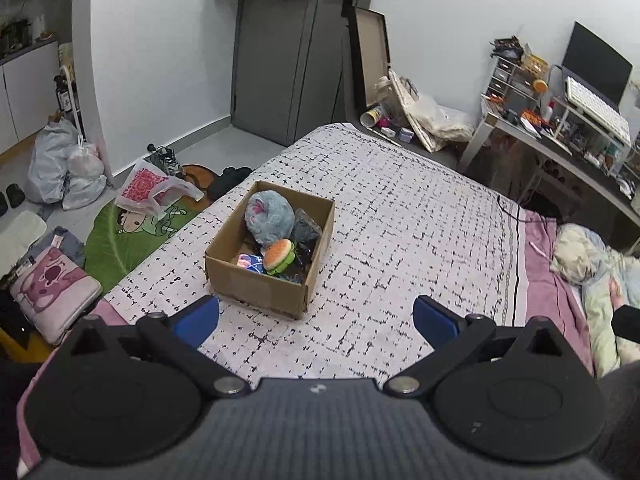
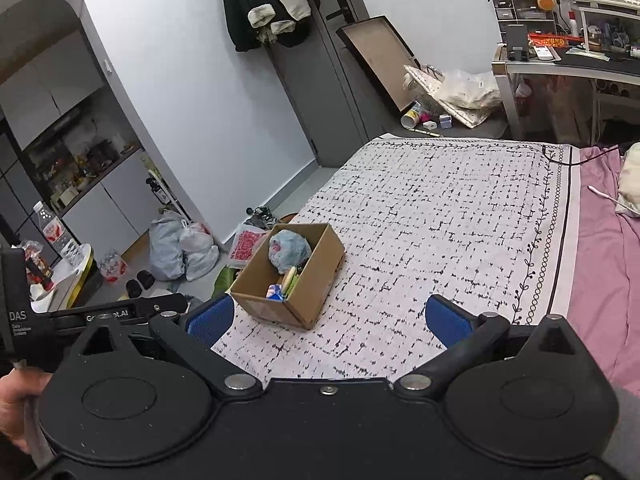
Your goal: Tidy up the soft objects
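Observation:
An open cardboard box (image 1: 256, 284) stands on the patterned bed cover (image 1: 400, 216), near its left edge. Inside lie a blue-grey fluffy plush (image 1: 266, 216), a burger-shaped soft toy (image 1: 280, 256), a dark crinkly item (image 1: 306, 230) and a small blue-pink item (image 1: 250, 261). My left gripper (image 1: 316, 320) is open and empty, held above the bed just short of the box. The right wrist view shows the same box (image 2: 304, 304) with the plush (image 2: 289, 249) inside. My right gripper (image 2: 328, 318) is open and empty, further back over the cover (image 2: 440, 220).
Floor left of the bed holds plastic bags (image 1: 64, 168), a pink-printed bag (image 1: 152, 188), a green mat (image 1: 120, 240) and a pink cushion (image 1: 52, 284). A cluttered desk (image 1: 560, 128) stands at right. Bedding (image 1: 600, 272) lies on the pink sheet. A grey door (image 1: 288, 60) is behind.

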A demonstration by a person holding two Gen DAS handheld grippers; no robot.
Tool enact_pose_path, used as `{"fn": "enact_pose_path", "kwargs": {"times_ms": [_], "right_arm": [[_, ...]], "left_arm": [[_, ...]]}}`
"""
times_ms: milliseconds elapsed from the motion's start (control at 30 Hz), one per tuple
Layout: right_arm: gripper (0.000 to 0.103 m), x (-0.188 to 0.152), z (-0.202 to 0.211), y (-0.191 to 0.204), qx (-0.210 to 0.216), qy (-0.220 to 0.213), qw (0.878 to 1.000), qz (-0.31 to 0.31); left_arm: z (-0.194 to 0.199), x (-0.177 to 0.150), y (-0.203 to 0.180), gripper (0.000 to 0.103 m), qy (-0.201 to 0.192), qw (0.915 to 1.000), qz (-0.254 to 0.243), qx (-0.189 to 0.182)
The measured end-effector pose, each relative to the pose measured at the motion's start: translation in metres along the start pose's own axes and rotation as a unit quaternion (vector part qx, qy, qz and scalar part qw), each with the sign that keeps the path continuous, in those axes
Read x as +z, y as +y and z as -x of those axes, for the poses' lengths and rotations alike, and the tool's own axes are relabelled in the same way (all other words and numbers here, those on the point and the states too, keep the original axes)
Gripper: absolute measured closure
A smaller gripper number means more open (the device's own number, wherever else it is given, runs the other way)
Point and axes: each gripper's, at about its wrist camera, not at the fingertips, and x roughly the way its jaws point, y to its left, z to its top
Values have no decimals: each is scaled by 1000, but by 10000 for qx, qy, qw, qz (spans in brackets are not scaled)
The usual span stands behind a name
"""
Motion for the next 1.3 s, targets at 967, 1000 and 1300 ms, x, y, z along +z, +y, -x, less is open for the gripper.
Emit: {"fn": "enact_pose_path", "kwargs": {"times_ms": [967, 1000, 1300], "right_arm": [[0, -26, -11, 10, 277, 365, 9990, -1], [0, -25, -11, 9, 300, 363, 9989, -21], [0, -25, -12, 7, 312, 362, 9989, -42]], "left_arm": [[20, -18, -23, 1, -20, 9972, -682, 313], [21, -18, -23, 1, -17, 9971, -697, 300], [19, -20, -28, 1, 29, 9972, -690, 273]]}}
